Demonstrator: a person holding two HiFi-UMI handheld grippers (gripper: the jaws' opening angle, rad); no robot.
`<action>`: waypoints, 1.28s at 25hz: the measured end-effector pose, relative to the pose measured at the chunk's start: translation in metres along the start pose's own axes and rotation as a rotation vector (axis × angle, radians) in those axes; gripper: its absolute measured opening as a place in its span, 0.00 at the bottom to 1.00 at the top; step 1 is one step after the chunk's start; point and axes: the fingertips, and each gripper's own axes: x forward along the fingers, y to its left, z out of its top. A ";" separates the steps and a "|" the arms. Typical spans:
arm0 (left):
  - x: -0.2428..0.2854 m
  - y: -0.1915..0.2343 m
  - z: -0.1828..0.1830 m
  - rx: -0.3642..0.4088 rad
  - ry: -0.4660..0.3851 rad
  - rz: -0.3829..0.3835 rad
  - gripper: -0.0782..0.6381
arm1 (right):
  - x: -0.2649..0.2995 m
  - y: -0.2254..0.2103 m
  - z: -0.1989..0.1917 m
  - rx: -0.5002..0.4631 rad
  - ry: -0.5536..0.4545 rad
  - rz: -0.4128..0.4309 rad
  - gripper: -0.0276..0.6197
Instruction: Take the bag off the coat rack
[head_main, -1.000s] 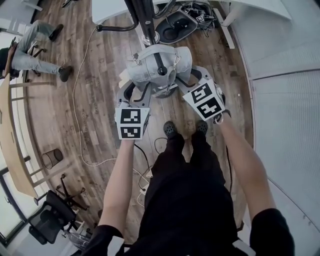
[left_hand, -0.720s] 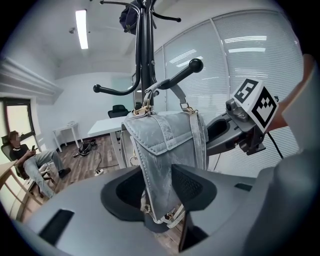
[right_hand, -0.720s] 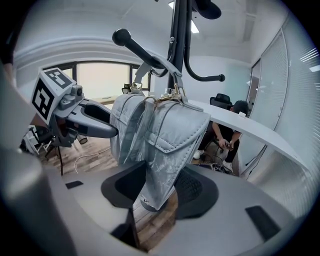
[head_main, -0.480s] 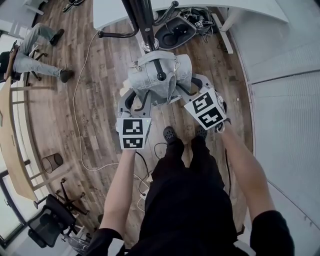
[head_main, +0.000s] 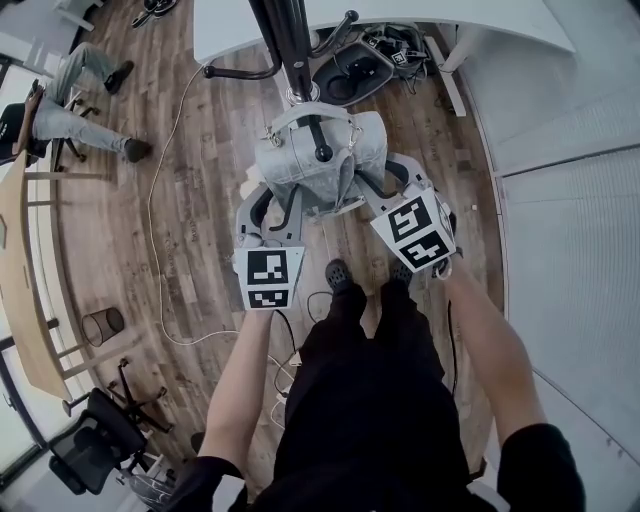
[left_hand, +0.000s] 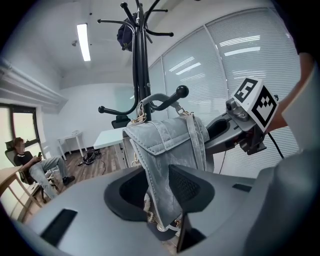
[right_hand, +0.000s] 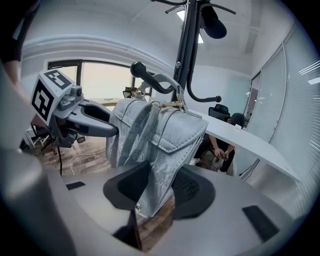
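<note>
**Left tool** (left_hand: 160, 186) — jaws closing, one end of the bag between them, the pads not seen to press.

**Right tool** (right_hand: 156, 189) — jaws closing likewise, the opposite end of the bag between them, no firm press seen.

**Bag** (head_main: 318, 160) — pale grey-blue with a marbled sheen; stitched front flap, flat straps, gold-coloured chain and rings at the top. It hung by its straps from a curved, ball-tipped hook (left_hand: 169, 97), flanked by both tools.

**Coat rack** (left_hand: 140, 60) — black upright pole with several arms, standing on a wood-plank floor (head_main: 200, 200).

**Surface** (head_main: 400, 12) — white, behind the rack.

**Person** (head_main: 60, 100) — seated well apart, at the left of the head view.
</note>
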 end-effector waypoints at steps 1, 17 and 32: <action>-0.001 0.000 0.003 0.002 -0.008 0.005 0.30 | -0.002 -0.001 0.002 -0.002 -0.008 -0.004 0.28; -0.037 -0.028 0.015 0.019 0.003 0.131 0.29 | -0.034 0.009 -0.002 -0.018 -0.090 0.069 0.27; -0.072 -0.101 0.032 -0.008 0.032 0.342 0.29 | -0.093 -0.002 -0.025 -0.084 -0.198 0.235 0.26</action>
